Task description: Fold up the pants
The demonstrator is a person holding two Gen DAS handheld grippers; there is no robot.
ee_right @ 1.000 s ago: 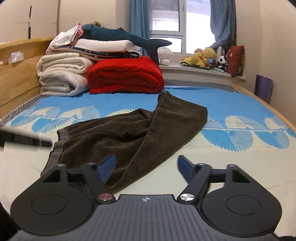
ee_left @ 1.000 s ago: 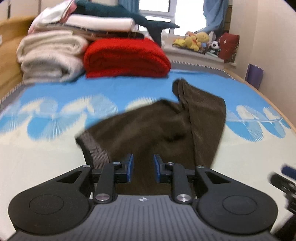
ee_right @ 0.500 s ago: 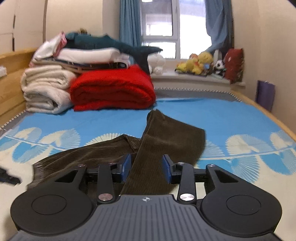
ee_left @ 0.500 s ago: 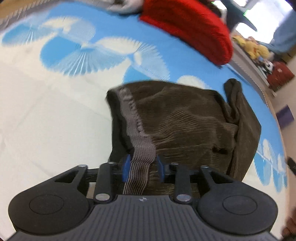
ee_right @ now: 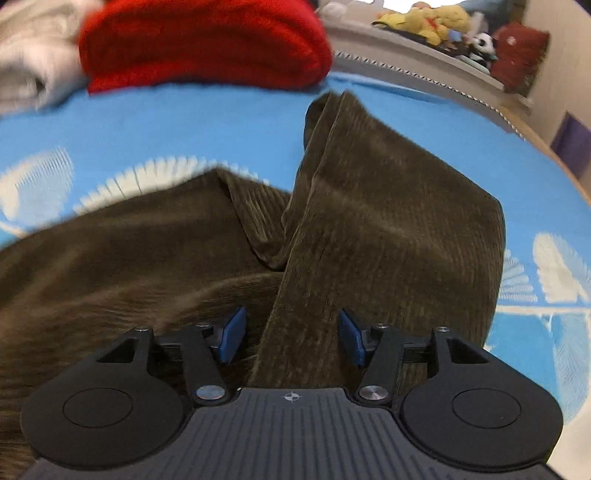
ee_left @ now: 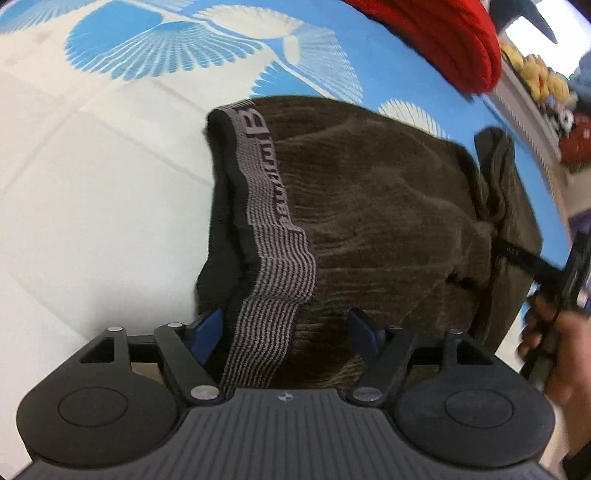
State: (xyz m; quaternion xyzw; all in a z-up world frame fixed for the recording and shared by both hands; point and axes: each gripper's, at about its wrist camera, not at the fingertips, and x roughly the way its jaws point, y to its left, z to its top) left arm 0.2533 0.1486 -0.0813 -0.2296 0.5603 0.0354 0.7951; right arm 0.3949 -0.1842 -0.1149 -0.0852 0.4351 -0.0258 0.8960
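Dark brown corduroy pants (ee_left: 388, 206) lie crumpled on the blue and white bedspread (ee_left: 92, 155). Their grey striped waistband (ee_left: 275, 236) runs toward me in the left wrist view. My left gripper (ee_left: 286, 328) is open, its blue pads on either side of the waistband's near end. In the right wrist view the pants (ee_right: 388, 229) show a folded leg lying over the body. My right gripper (ee_right: 291, 334) is open, straddling the edge of that leg. The right gripper and the hand holding it show at the right edge of the left wrist view (ee_left: 554, 280).
A folded red blanket (ee_right: 207, 40) and pale folded blankets (ee_right: 26, 77) sit at the far side of the bed. Stuffed toys (ee_right: 436, 18) and a red cushion (ee_right: 521, 55) line the windowsill. A purple object (ee_right: 572, 144) stands at the far right.
Both grippers dropped closer to the pants and tilted down. The left jaws, shut on the waistband half a second ago, have opened. The right jaws have widened over the folded leg.
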